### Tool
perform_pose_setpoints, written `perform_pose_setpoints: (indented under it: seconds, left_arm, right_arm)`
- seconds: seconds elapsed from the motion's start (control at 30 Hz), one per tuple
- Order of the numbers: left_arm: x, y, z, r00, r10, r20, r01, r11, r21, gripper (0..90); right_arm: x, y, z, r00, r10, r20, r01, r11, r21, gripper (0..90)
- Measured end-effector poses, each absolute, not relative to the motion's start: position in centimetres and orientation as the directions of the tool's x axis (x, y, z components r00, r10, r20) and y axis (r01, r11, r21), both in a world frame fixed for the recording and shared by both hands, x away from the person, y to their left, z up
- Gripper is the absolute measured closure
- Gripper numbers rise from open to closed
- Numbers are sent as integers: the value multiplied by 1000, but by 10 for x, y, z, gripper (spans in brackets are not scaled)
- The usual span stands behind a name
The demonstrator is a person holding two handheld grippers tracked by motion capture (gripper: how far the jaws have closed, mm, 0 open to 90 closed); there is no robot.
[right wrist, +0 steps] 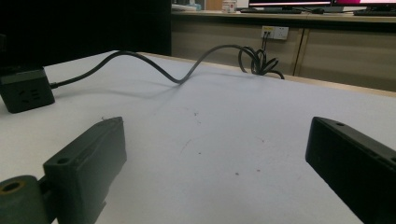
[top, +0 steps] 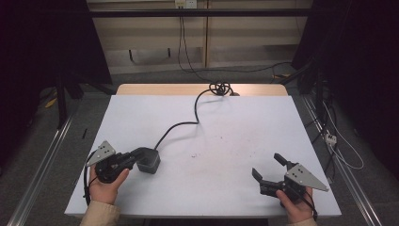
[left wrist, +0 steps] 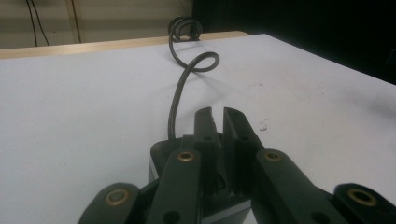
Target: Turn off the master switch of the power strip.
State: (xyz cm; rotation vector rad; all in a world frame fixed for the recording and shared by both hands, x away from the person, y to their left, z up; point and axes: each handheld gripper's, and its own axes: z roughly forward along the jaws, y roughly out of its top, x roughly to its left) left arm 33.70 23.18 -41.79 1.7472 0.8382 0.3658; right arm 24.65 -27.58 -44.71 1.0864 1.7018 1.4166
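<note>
A big white table top (top: 226, 141) lies flat, with a strip of light wood (top: 202, 89) along its far edge. A few tiny dark specks dot the white. Around the table the floor is grey, and black curtains hang at both sides. Behind it stands a pale wooden wall unit with a wall plug (right wrist: 274, 32) and thin wires hanging down.

On the left part of the table sits a small dark grey cube-shaped power box (top: 149, 160). It looks like a chunky block with flat sides, and the right gripper view shows socket holes (right wrist: 29, 95) on one face. A long dark grey cord (top: 181, 125) runs from it across the white top in a loose wave and ends in a knotted coil (top: 219, 87) at the far edge.

The left gripper (top: 134, 157), held in the person's left hand (top: 106, 181), has its jaws nearly together, and they seem to pinch the top edge of the box.

The right gripper (top: 268, 167) rests low at the right front, well apart from the box. Its jaws stand wide apart with bare table between them.
</note>
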Motion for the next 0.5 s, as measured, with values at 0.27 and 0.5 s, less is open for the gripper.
perform_pose_setpoints:
  seconds: [0.27,0.5]
  left_arm:
    - [337,233,-418,697,697,-166,370,-152,916,886]
    - [337,232,-418,695,697,-174,386,-158,909,900]
  right_arm:
    - [246,-276,-447,-435,900,19,183,68,981,44]
    - [246,-276,-447,-436,900,17,181,69,981,45]
